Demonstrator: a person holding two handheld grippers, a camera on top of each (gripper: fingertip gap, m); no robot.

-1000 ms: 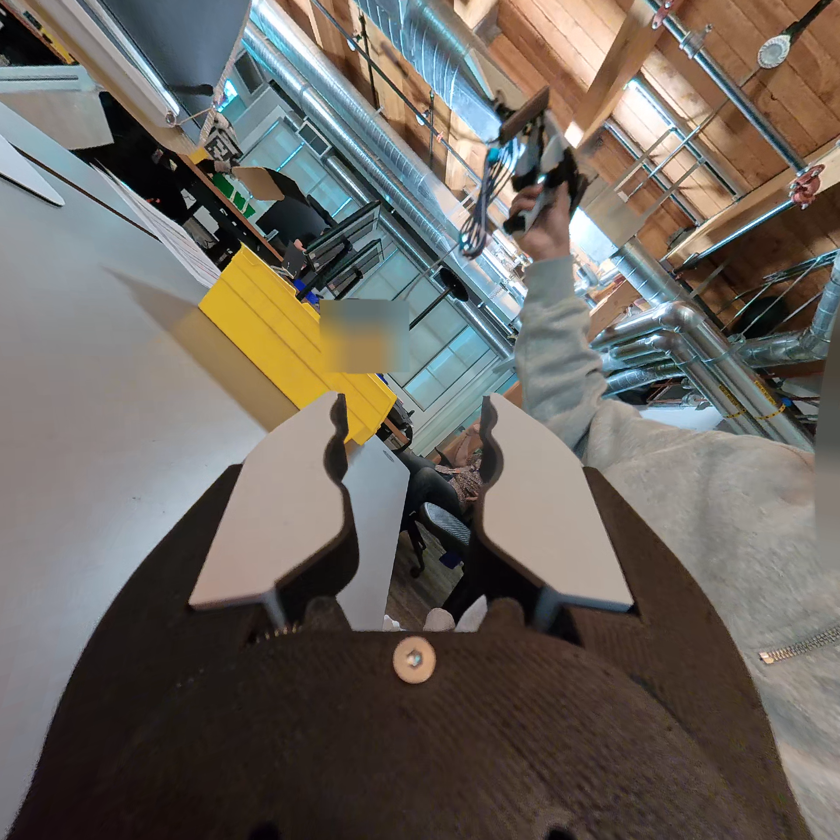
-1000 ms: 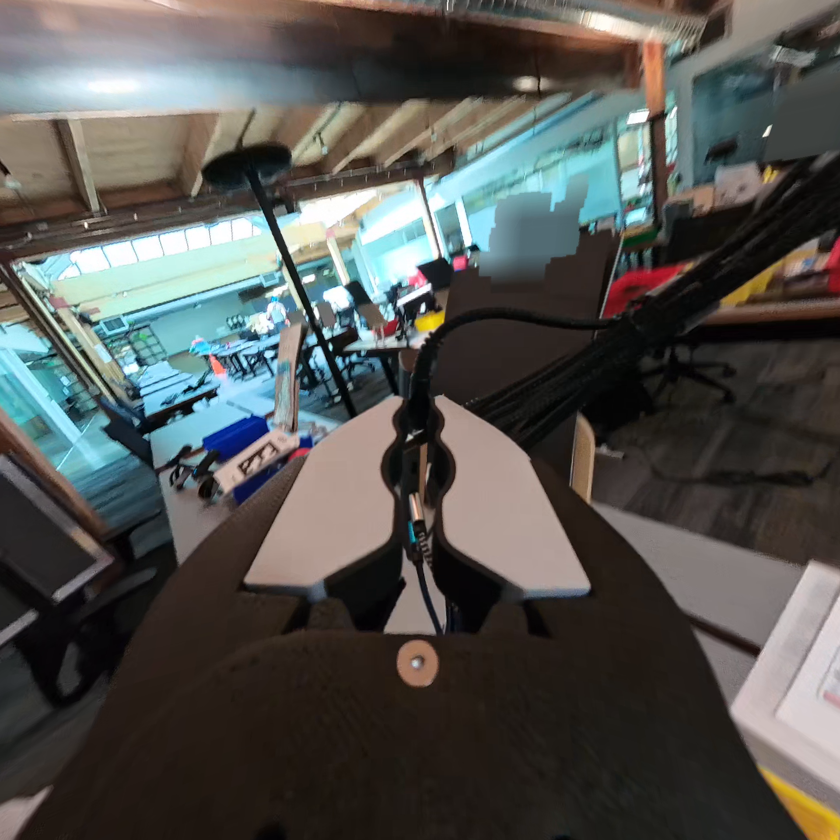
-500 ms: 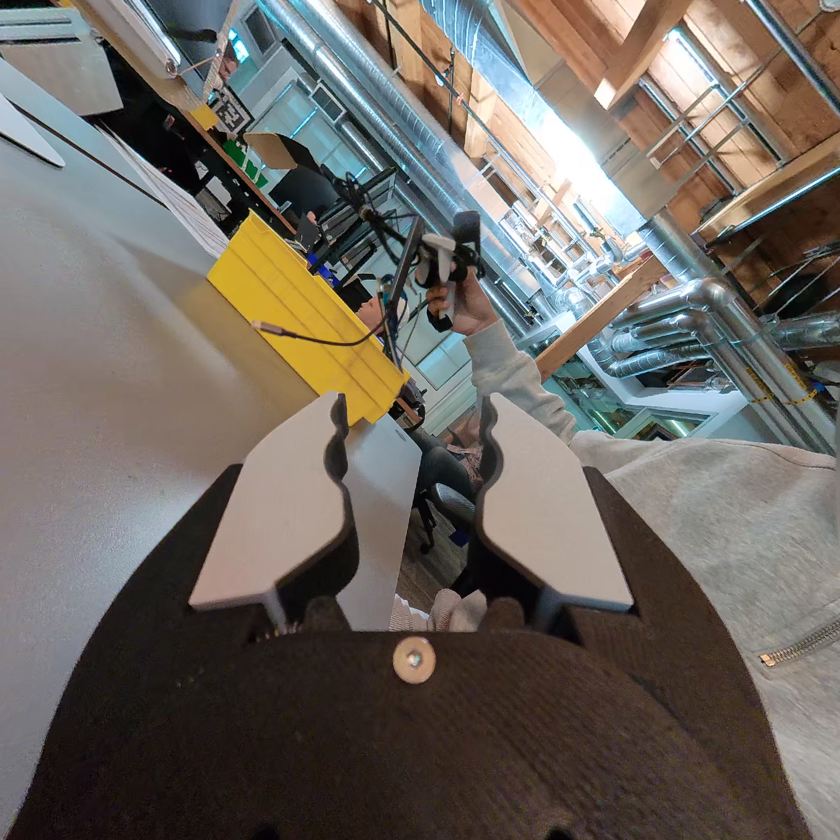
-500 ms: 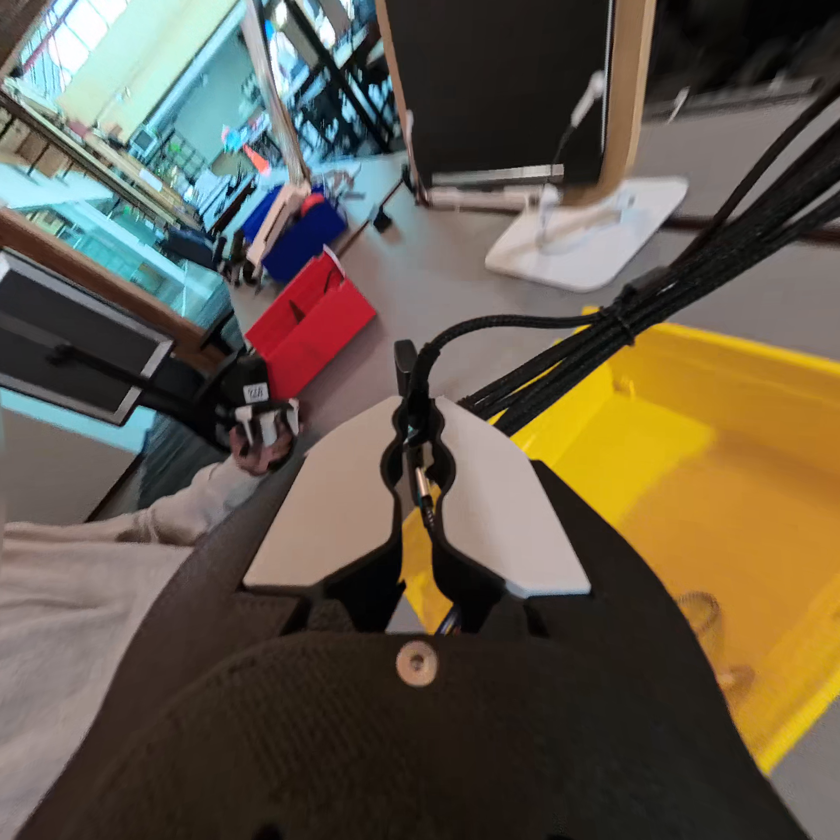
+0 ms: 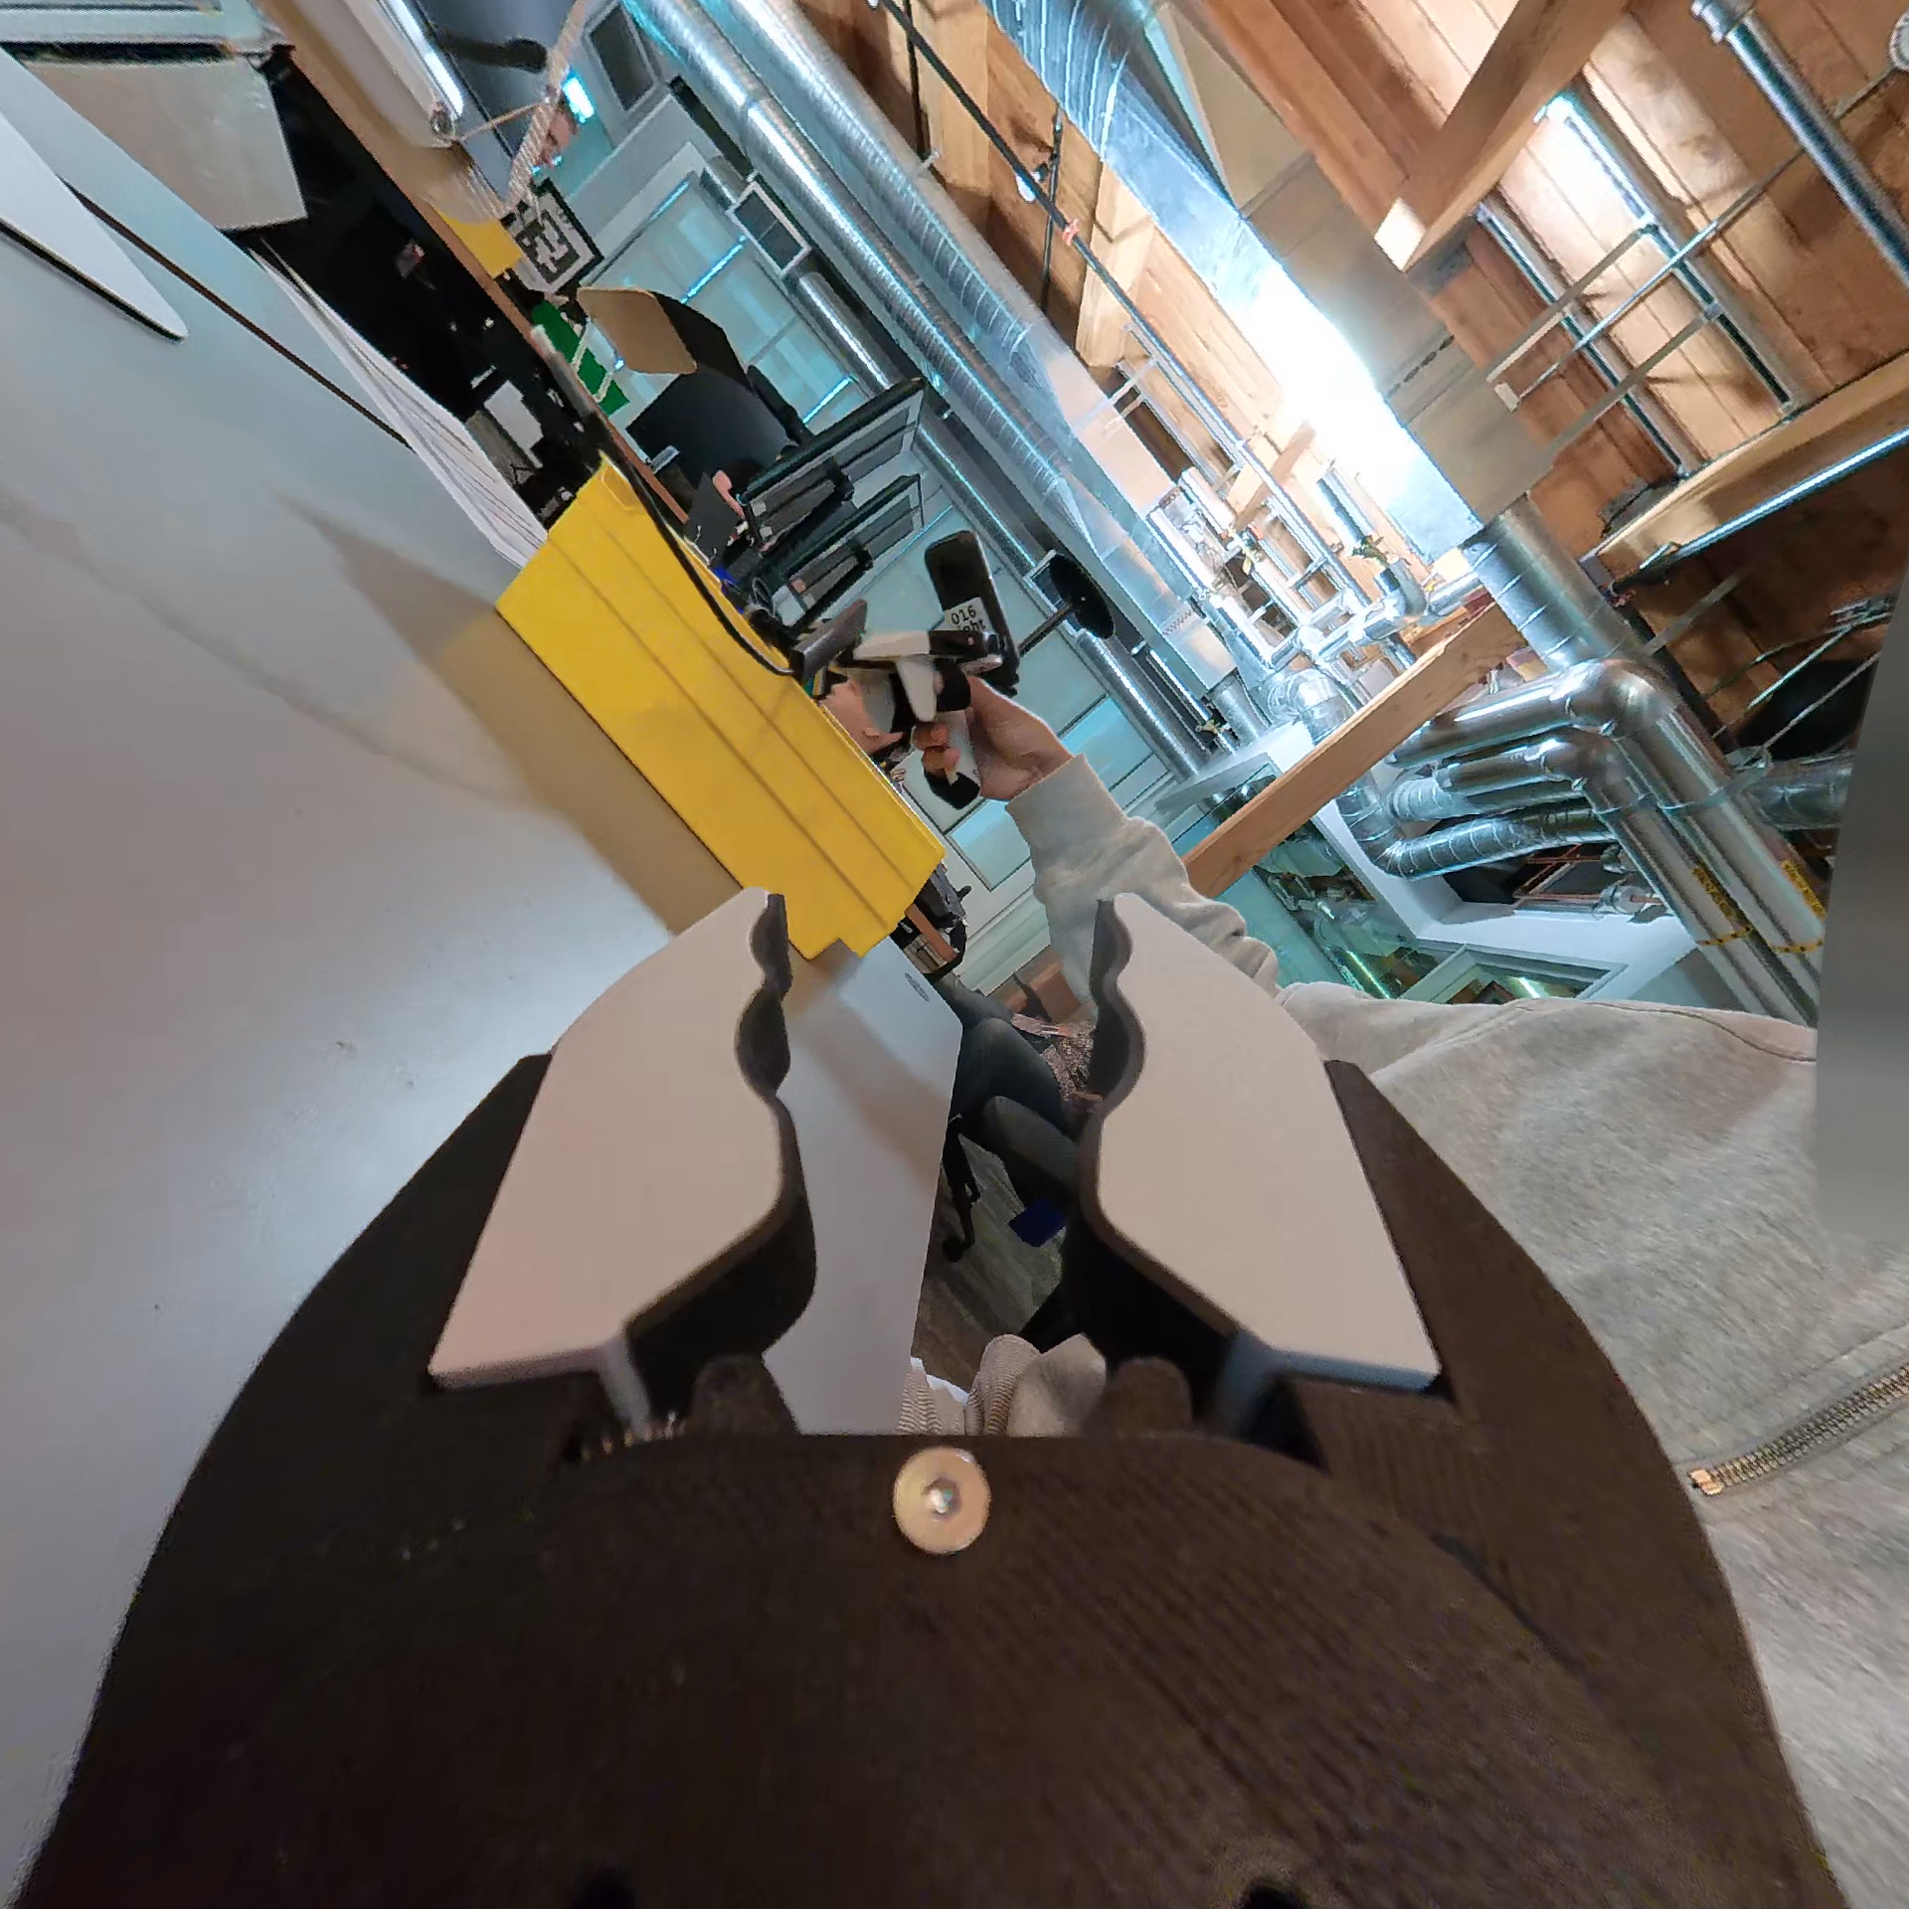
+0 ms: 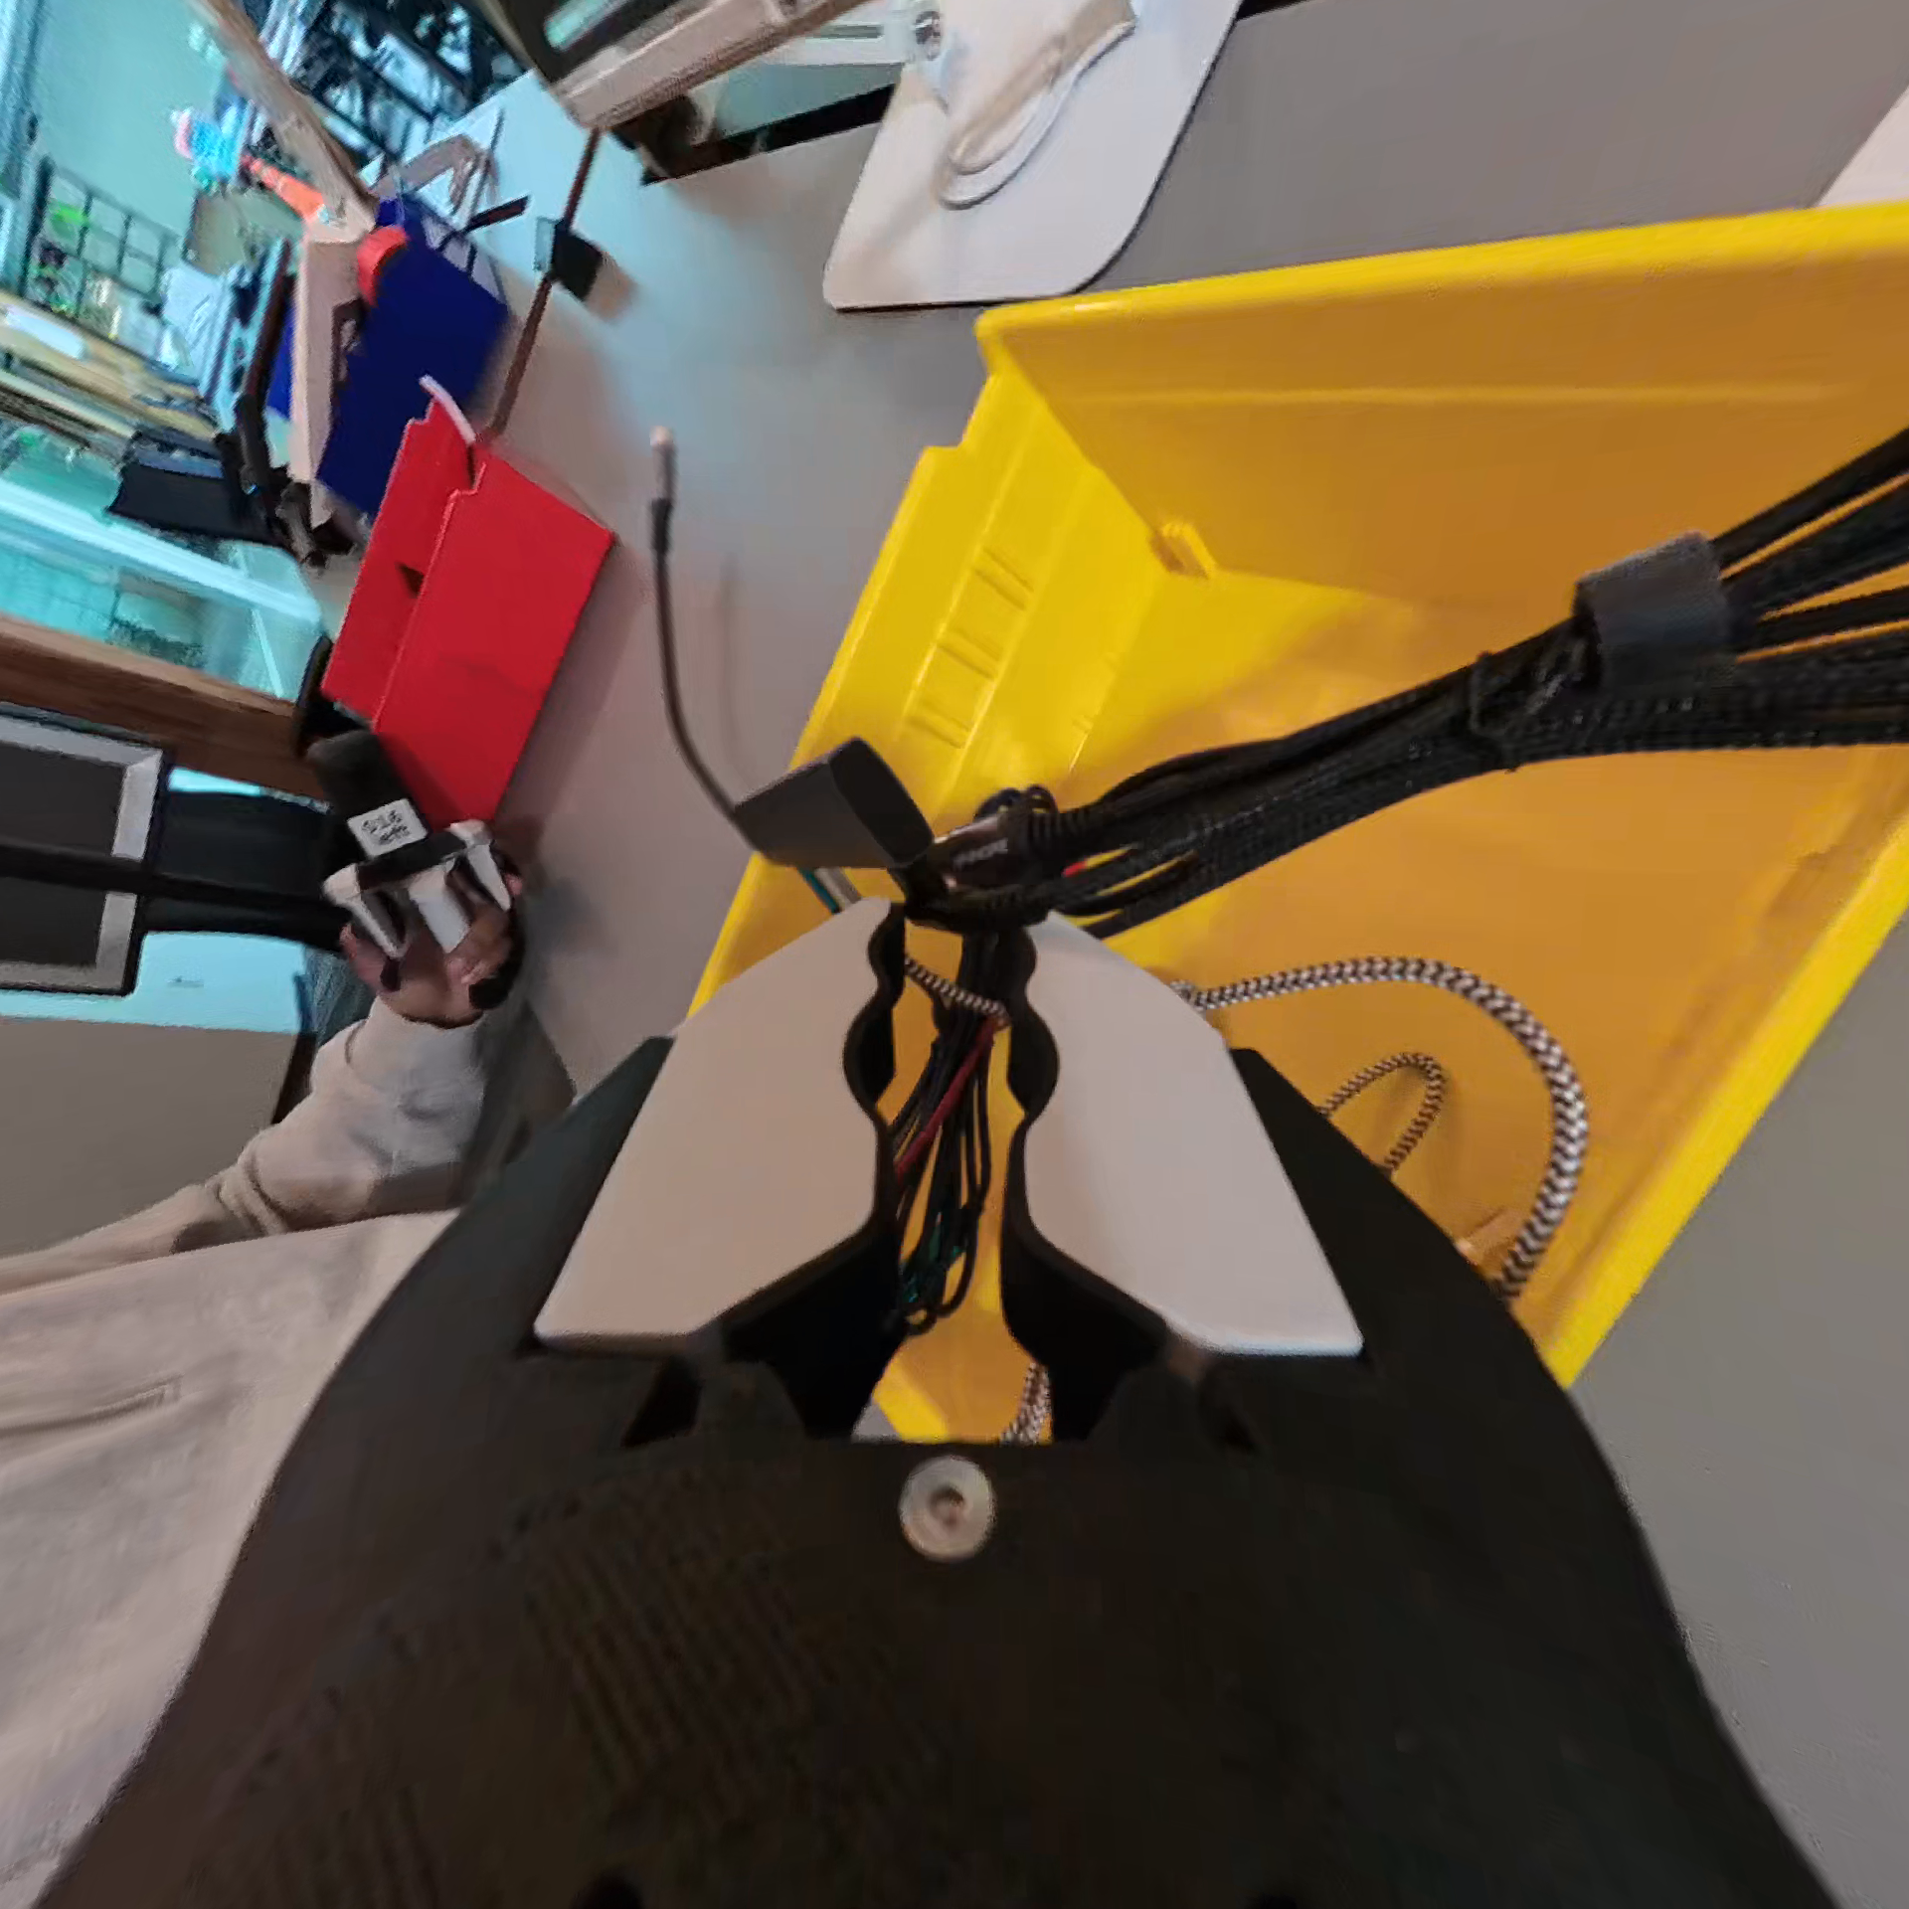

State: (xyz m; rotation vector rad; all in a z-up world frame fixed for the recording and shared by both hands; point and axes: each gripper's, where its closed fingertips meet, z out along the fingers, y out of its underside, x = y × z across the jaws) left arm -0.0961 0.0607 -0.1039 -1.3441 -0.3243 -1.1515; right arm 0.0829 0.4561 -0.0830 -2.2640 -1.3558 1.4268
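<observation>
My right gripper (image 6: 961, 925) is shut on a bundle of black braided cables (image 6: 1343, 795) with thin red, green and black wires running between its fingers. The jaws stand a little apart around the wires. A black adapter block (image 6: 826, 816) with a thin lead sticks out to the left. The gripper hangs over the open yellow bin (image 6: 1291, 434), where a black-and-white braided cable (image 6: 1446, 1085) lies. My left gripper (image 5: 935, 930) is open and empty above the grey table (image 5: 258, 826), short of the yellow bin (image 5: 723, 723). The right gripper (image 5: 826, 661) shows beyond the bin.
A red bin (image 6: 465, 620) and a blue bin (image 6: 413, 341) stand on the table left of the yellow bin. A white monitor base (image 6: 1033, 176) lies behind it. My sleeve and hand (image 6: 455, 961) are at the left. Pipes and wooden beams (image 5: 1446, 207) run overhead. One gripper's finger ends stand about 45 centimeters off the other's. The white monitor base (image 6: 1033, 176) lies some 40 centimeters from my right tips, 45 centimeters from my left tips.
My right gripper has swung down from high in the air to just over the yellow bin with the cable bundle in it, and its jaw gap looks slightly wider. The left gripper has barely moved.
</observation>
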